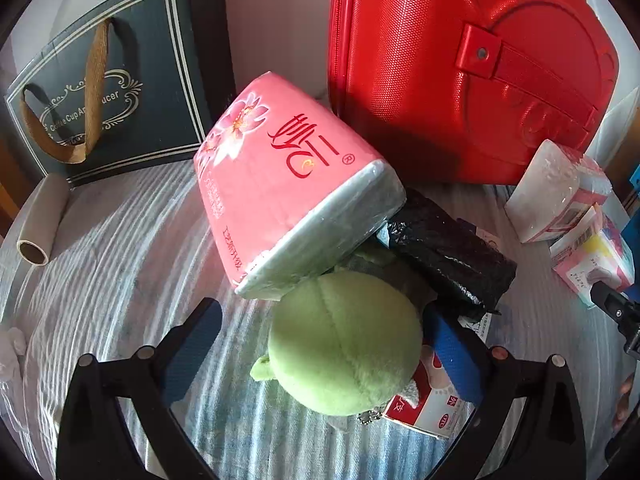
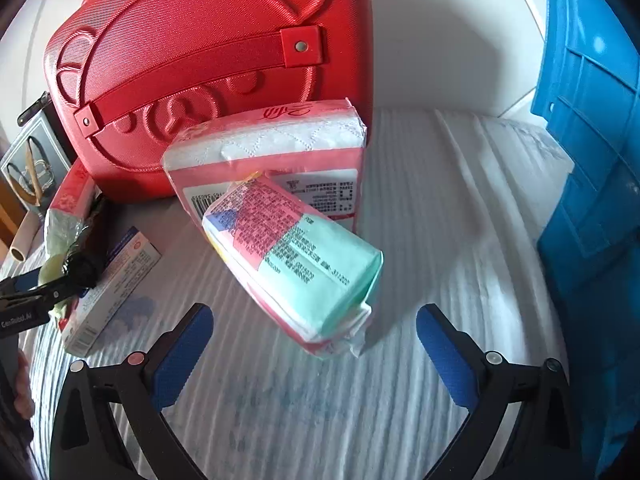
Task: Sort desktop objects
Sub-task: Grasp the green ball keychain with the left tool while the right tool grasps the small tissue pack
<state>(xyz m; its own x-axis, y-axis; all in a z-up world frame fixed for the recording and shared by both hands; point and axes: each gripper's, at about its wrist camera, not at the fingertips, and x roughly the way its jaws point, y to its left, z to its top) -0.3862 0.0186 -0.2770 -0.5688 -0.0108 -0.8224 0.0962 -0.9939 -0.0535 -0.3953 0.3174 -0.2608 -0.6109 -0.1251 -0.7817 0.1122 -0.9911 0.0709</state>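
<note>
In the left wrist view a green plush toy [image 1: 344, 344] lies between the wide-open fingers of my left gripper [image 1: 324, 344], nearer the right finger. A pink tissue pack [image 1: 280, 184] leans over it, beside a black plastic roll [image 1: 452, 256] and a red-white box [image 1: 428, 400]. In the right wrist view my right gripper [image 2: 316, 344] is open and empty, just short of a mint and pink wipes pack [image 2: 296, 268] that leans on a pink tissue pack [image 2: 272, 160].
A red case [image 2: 208, 68] stands at the back on the striped cloth [image 2: 440, 240]. A blue crate [image 2: 592, 200] is at the right. A dark gift bag [image 1: 116, 92] and a cardboard tube [image 1: 42, 220] lie at the left. A flat medicine box [image 2: 112, 288] lies left.
</note>
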